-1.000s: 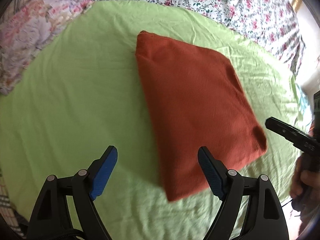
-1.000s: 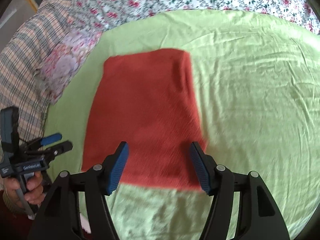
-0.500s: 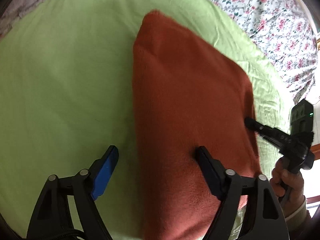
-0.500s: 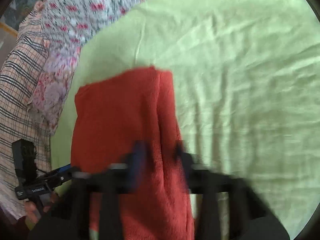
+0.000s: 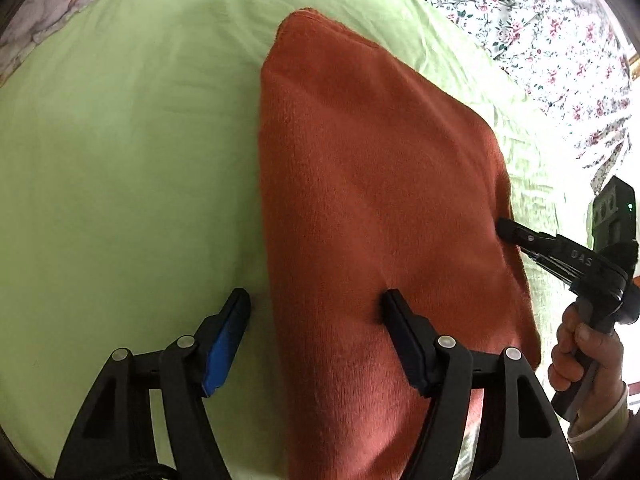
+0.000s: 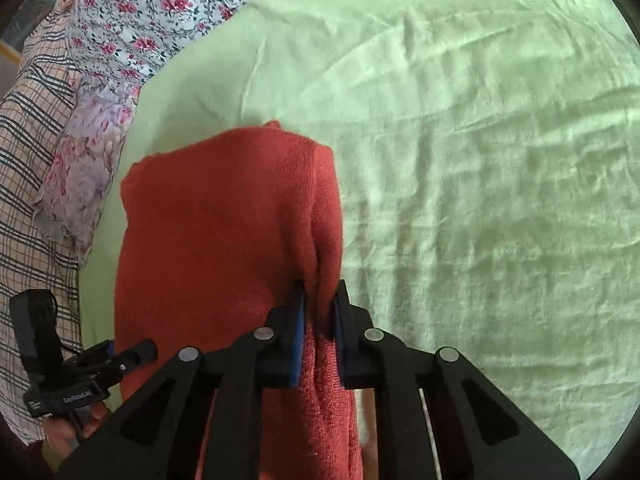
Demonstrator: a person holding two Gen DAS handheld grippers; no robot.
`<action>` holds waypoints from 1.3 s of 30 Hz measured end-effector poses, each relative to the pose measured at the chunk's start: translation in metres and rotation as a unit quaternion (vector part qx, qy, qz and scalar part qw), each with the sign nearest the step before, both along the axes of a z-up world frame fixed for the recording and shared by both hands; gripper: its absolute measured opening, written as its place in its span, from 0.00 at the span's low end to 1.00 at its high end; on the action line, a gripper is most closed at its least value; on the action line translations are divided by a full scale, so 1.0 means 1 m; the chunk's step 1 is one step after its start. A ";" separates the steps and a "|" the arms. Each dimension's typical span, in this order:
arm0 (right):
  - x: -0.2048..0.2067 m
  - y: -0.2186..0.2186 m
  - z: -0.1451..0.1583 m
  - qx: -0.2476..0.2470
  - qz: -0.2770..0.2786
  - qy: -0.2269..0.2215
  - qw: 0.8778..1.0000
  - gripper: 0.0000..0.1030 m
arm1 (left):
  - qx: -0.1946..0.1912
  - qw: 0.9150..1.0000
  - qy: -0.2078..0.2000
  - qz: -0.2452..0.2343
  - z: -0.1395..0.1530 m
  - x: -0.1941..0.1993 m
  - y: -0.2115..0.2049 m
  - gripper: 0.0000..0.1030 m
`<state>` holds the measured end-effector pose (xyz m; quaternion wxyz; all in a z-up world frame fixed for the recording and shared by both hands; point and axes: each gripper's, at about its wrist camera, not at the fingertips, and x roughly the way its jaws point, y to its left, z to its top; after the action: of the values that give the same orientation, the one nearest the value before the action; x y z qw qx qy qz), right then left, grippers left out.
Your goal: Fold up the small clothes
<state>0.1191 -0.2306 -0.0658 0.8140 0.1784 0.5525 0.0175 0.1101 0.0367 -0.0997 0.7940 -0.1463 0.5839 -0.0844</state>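
Observation:
A folded rust-red knit garment [image 5: 376,200] lies on a light green sheet [image 5: 120,160]. My left gripper [image 5: 316,300] is open and straddles the garment's left edge: the left finger presses the sheet, the right finger rests on the cloth. My right gripper [image 6: 320,304] is shut on the garment's [image 6: 224,232] right edge, pinching a raised fold of it. The right gripper also shows in the left wrist view [image 5: 516,236] at the garment's right edge. The left gripper shows in the right wrist view [image 6: 132,354] at the garment's lower left.
The green sheet [image 6: 480,160] covers a bed with a floral cover [image 5: 540,20] beyond it. A floral pillow [image 6: 80,176] and a plaid cloth [image 6: 28,152] lie at the left in the right wrist view.
Both grippers have come down onto the garment. The right gripper has shut on the garment's right edge. The left gripper has stayed open and now touches the cloth and sheet.

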 end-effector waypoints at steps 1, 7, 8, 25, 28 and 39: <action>-0.001 0.000 0.003 0.003 -0.003 0.000 1.000 0.18 | 0.002 1.000 0.001 0.002 0.002 -0.004 0.001 0.68; -0.027 -0.004 0.033 0.004 -0.014 -0.018 1.000 0.20 | 0.026 1.000 -0.008 -0.008 0.019 -0.026 0.001 0.68; -0.033 -0.004 0.037 0.004 -0.014 -0.021 1.000 0.24 | 0.033 0.999 -0.012 -0.012 0.023 -0.030 0.000 0.68; -0.135 0.069 0.057 -0.035 0.061 -0.050 0.996 0.58 | 0.148 0.983 -0.082 -0.072 0.056 -0.095 -0.008 0.79; -0.148 0.078 0.056 -0.058 0.077 -0.050 0.994 0.69 | 0.157 0.981 -0.086 -0.077 0.057 -0.106 -0.007 0.81; -0.180 0.082 0.044 -0.080 0.058 -0.032 0.995 0.77 | 0.217 0.966 -0.109 -0.090 0.054 -0.128 -0.022 0.81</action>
<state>-0.0608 -0.1488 -0.0213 0.8404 0.0796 0.5354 0.0260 -0.0176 0.0149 -0.0457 0.8546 0.0930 0.5091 -0.0426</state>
